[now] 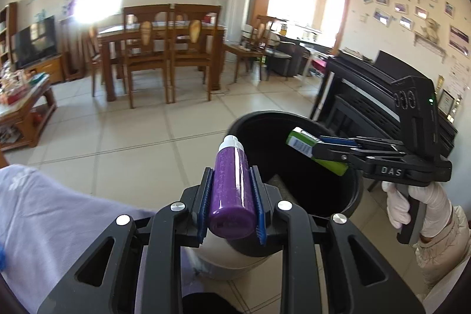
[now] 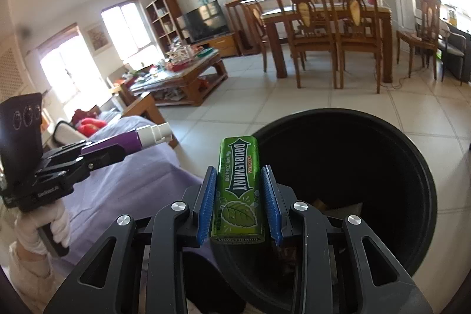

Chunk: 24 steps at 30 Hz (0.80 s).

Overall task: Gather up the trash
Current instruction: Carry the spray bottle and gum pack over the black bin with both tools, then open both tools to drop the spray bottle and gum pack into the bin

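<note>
Both sets of jaws clamped on trash. Left gripper (image 1: pixel 232 196) pinches a purple spray bottle (image 1: pixel 232 190), white cap pointing forward, just beside the rim of the black trash bin (image 1: pixel 354 190). Right gripper (image 2: pixel 239 196) pinches a green Doublemint gum pack (image 2: pixel 238 190), held over the bin's open mouth. Gloved hand (image 1: pixel 418 208) grips the right handle. Purple bedsheet (image 2: pixel 123 184) lies left of the bin.

Purple bottle (image 1: pixel 232 190) (white cap); green gum pack (image 2: pixel 239 190), leaf print; black bin (image 2: pixel 412 167).
</note>
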Available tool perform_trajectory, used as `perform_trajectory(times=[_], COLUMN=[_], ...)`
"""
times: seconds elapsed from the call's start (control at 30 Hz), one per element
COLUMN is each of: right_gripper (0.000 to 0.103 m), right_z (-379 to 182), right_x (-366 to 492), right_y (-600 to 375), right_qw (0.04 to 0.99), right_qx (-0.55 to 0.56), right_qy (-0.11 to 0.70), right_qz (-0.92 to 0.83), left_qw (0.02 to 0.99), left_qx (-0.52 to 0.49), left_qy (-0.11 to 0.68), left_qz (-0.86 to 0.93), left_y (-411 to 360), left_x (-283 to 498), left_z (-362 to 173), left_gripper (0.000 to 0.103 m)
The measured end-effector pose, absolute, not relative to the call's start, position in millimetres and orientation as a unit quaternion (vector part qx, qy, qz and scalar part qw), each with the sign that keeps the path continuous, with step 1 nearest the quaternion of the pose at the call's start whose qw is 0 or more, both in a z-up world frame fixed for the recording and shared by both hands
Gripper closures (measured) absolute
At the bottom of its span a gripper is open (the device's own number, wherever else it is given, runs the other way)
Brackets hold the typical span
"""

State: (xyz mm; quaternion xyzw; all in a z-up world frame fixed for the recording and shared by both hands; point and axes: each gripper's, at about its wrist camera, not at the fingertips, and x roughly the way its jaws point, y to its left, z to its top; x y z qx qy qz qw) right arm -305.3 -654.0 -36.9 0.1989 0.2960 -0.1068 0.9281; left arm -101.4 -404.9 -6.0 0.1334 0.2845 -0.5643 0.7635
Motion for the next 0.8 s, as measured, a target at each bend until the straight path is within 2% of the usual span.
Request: perform_trajectory(times=[0.33,0.8], right_gripper=[0.071,0.071], right_z=[-84.6,-114.9], right_x=[-345.2,-338.9], right_y=[-706.9,-721.0], right_qw=[0.905,0.896], right_qx=[0.228,0.238], right_qy=[0.318,0.331], right_qz=[-0.164,-0.178], left_qw=[0.715,0.707], left_qx=[0.167,0.199], left_qy=[0.301,0.314], left_qz=[-0.609,-0.602], left_y=[-478.5,-495.3], left_x=[-126.6,-137.0], left_z=[-42.0,-61.8], left_gripper=[0.078,0.078])
